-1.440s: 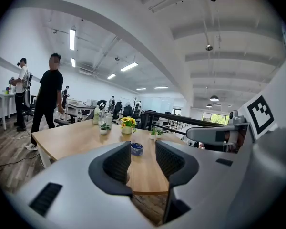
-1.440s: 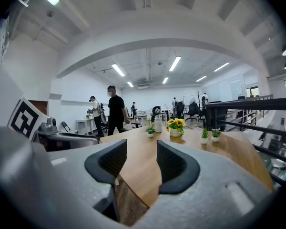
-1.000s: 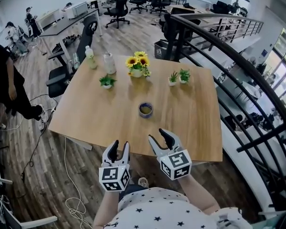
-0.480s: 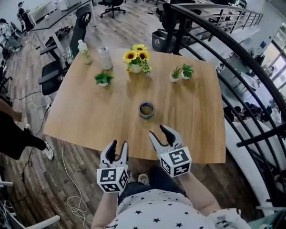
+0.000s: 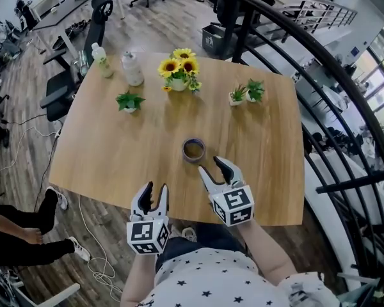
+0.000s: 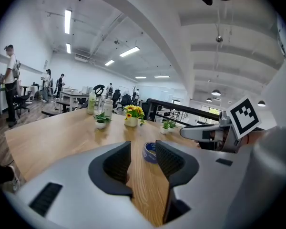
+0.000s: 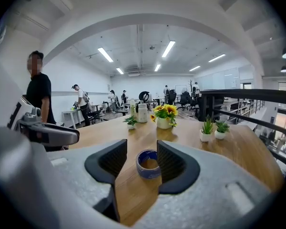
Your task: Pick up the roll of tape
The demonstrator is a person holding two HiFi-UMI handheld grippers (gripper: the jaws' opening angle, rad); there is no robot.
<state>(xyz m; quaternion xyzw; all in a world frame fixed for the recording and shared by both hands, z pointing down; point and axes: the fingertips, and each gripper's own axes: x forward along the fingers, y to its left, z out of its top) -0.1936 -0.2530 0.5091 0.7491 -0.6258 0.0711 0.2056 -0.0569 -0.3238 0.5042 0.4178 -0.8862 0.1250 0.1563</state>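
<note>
A blue roll of tape (image 5: 193, 150) lies flat on the wooden table (image 5: 115, 152), near the middle of its front half. My right gripper (image 5: 214, 167) is open just short of the roll, above the table's front edge. In the right gripper view the tape (image 7: 148, 163) sits ahead between the jaws, apart from both of the right gripper (image 7: 141, 151). My left gripper (image 5: 155, 190) is open and empty, lower left, over the table's front edge. In the left gripper view the tape (image 6: 149, 152) shows beyond the left gripper (image 6: 141, 157).
A sunflower pot (image 5: 178, 75), small potted plants (image 5: 128, 101) (image 5: 246, 93) and two bottles (image 5: 132, 68) (image 5: 102, 59) stand along the table's far side. A black railing (image 5: 326, 126) runs to the right. Office chairs and a person's legs (image 5: 19, 235) are on the left.
Both grippers have moved forward toward the table. The right one now lies close to the tape. The person on the left has shifted toward the lower left.
</note>
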